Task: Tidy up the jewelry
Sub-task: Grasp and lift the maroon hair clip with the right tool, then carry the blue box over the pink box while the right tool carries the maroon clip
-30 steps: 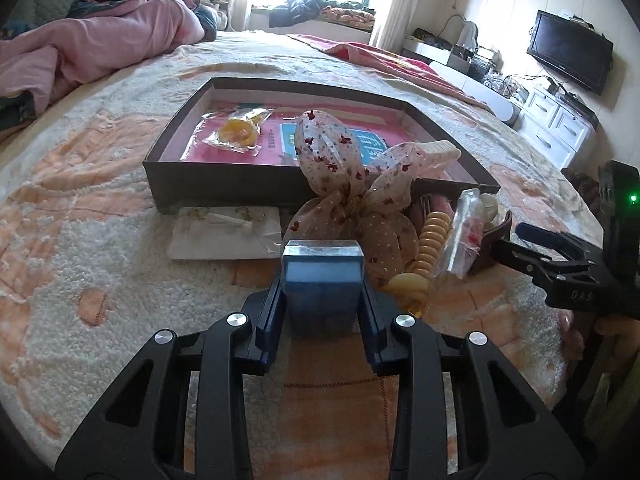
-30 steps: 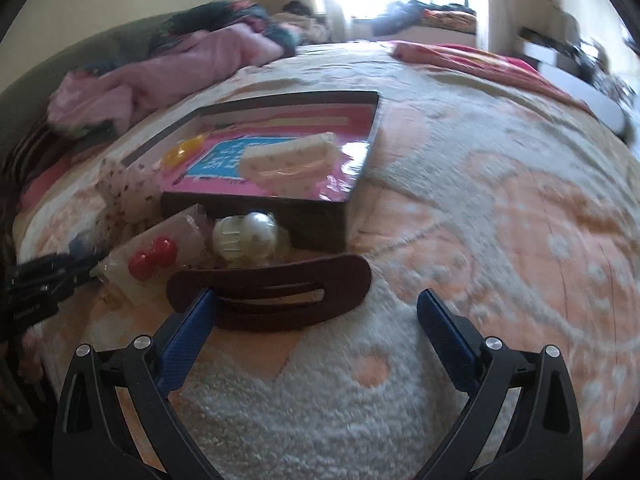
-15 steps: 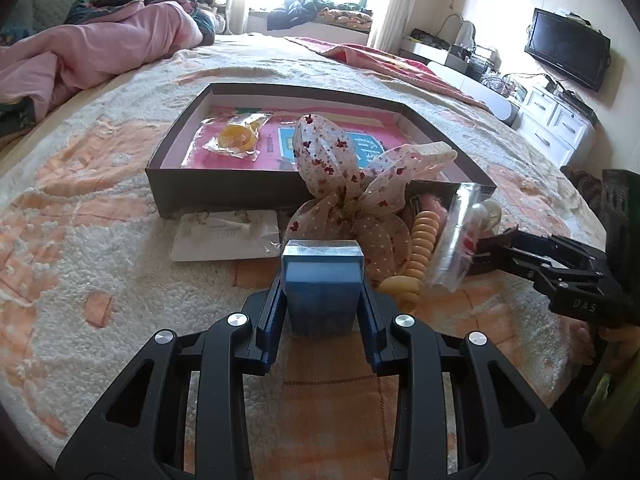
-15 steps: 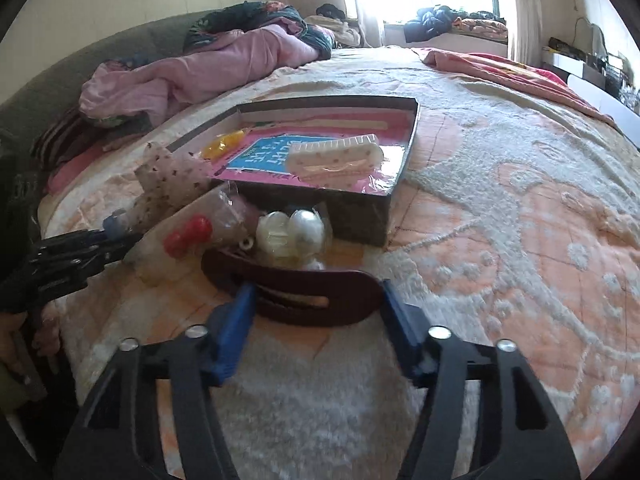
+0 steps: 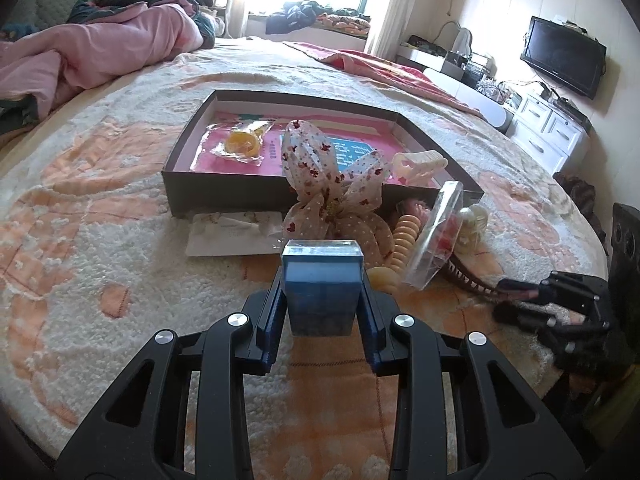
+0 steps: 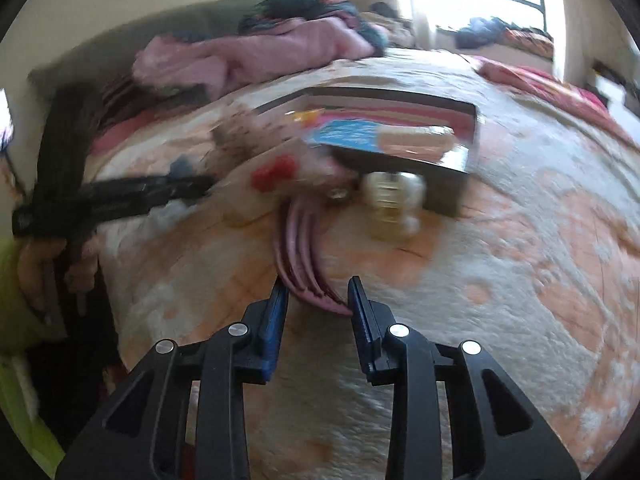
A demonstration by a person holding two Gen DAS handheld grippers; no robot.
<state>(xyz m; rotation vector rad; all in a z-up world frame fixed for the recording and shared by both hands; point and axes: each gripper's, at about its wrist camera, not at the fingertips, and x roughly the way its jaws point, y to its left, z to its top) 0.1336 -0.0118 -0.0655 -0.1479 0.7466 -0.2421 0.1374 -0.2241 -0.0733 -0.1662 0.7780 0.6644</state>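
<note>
Right now the brown hair clip [image 6: 298, 252] lies on the fuzzy peach-and-cream blanket [image 6: 520, 280], one end between the blue pads of the right gripper [image 6: 318, 306]; the jaws are narrowed around that end, though the blur keeps me from telling whether the pads actually press on it. In the left wrist view the clip's toothed edge [image 5: 472, 278] runs from under a clear plastic case [image 5: 434, 236] toward the right gripper [image 5: 516, 290] at the frame's right side.

The left gripper [image 5: 322, 292] is clenched on a small blue box [image 5: 322, 286], held upright just in front of the pile of accessories. Directly beyond the box sits a polka-dot fabric bow [image 5: 332, 196] with red flecks, leaning against the near wall of the dark shallow box [image 5: 224, 192]. Beside the bow, to the right, a cream spiral hair tie [image 5: 400, 246] lies touching the tilted clear case, and pearl-like beads [image 5: 474, 222] rest just past the case.

Inside the dark box — lined in pink with a blue card — lie a yellow item in a clear packet [image 5: 242, 144] and a cream claw clip [image 5: 418, 162] near the right corner. A white card packet [image 5: 230, 236] lies flat on the blanket against the box's front wall.

Farther out, a pink quilt [image 5: 92, 52] is heaped at the bed's far left, and a television [image 5: 564, 62] hangs on the right wall.
</note>
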